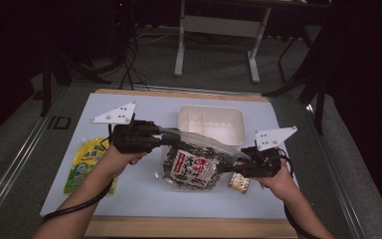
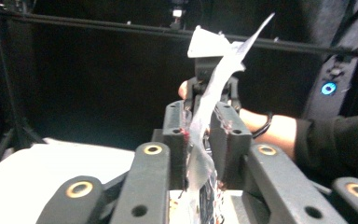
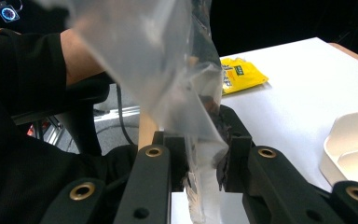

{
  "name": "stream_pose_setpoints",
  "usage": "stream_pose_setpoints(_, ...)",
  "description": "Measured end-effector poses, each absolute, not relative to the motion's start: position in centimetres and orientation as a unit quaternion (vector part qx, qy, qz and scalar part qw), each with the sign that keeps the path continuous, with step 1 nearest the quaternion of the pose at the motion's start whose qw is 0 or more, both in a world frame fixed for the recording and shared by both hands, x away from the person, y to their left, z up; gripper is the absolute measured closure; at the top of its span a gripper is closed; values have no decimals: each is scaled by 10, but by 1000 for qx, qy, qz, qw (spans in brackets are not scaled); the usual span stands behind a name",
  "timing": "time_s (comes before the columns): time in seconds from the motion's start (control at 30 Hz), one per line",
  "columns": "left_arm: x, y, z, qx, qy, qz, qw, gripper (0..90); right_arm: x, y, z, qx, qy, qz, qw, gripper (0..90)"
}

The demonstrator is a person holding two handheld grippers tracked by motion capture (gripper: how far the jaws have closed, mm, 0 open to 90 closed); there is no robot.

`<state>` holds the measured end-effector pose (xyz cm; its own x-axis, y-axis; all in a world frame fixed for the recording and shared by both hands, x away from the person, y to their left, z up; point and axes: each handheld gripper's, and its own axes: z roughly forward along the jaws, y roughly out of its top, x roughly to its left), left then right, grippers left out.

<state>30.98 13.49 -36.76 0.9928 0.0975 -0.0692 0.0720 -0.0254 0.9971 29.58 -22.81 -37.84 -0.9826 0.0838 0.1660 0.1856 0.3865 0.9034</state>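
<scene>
Dark room, grey floor (image 1: 214,69), white-legged desk (image 1: 219,25) behind the white-topped table (image 1: 144,199).

both grippers, left (image 1: 165,135) and right (image 1: 230,166), seemingly clamped, jaws facing.

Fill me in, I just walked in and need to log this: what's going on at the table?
A person holds the clear snack bag by its top edge, the left hand-held gripper at one end and the right hand-held gripper at the other. Both are clamped on the plastic. A white tray sits behind the bag, a yellow pouch at the left.
</scene>
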Motion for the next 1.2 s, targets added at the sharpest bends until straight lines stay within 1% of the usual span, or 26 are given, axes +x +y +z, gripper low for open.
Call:
stream_pose_setpoints(0.07, 309, 135, -366, 720, 62, 18, 691, 719, 295, -228, -377, -82, -833, -546, 43, 771)
stream_pose_setpoints(0.1, 308, 136, -366, 723, 66, 21, 687, 675, 295, -229, -376, -84, -832, -547, 43, 772)
stream_pose_setpoints(0.17, 307, 137, -365, 724, 70, 28, 686, 621, 296, -230, -376, -86, -833, -545, 41, 772)
stream_pose_setpoints(0.2, 306, 138, -364, 722, 76, 32, 687, 580, 296, -230, -375, -88, -832, -546, 39, 773)
stream_pose_setpoints(0.27, 306, 143, -363, 717, 91, 41, 690, 474, 297, -233, -374, -93, -831, -547, 35, 773)
stream_pose_setpoints(0.37, 305, 151, -363, 711, 115, 54, 692, 366, 299, -239, -371, -104, -826, -553, 32, 773)
stream_pose_setpoints(0.43, 303, 155, -364, 711, 128, 62, 689, 315, 300, -244, -368, -109, -823, -556, 25, 773)
stream_pose_setpoints(0.47, 302, 157, -364, 711, 141, 67, 685, 256, 300, -246, -366, -112, -822, -558, 20, 773)
stream_pose_setpoints(0.5, 302, 159, -365, 711, 148, 65, 684, 216, 301, -248, -364, -116, -820, -560, 16, 773)
stream_pose_setpoints(0.57, 300, 163, -368, 711, 158, 75, 681, 173, 303, -253, -360, -127, -814, -567, 8, 773)
stream_pose_setpoints(0.6, 298, 164, -370, 714, 157, 81, 678, 114, 304, -255, -358, -132, -811, -570, 2, 773)
stream_pose_setpoints(0.67, 295, 165, -374, 712, 177, 103, 672, 90, 305, -259, -353, -143, -808, -572, -15, 773)
stream_pose_setpoints(0.73, 293, 165, -378, 708, 187, 102, 673, 22, 308, -262, -349, -157, -802, -576, -27, 773)
stream_pose_setpoints(0.93, 283, 165, -391, 722, 212, 151, 641, 9, 316, -271, -343, -199, -784, -583, -72, 773)
stream_pose_setpoints(1.1, 278, 166, -404, 731, 222, 160, 625, 9, 324, -277, -343, -226, -773, -584, -98, 773)
stream_pose_setpoints(1.2, 275, 166, -415, 726, 237, 166, 623, 9, 328, -280, -344, -243, -767, -584, -111, 773)
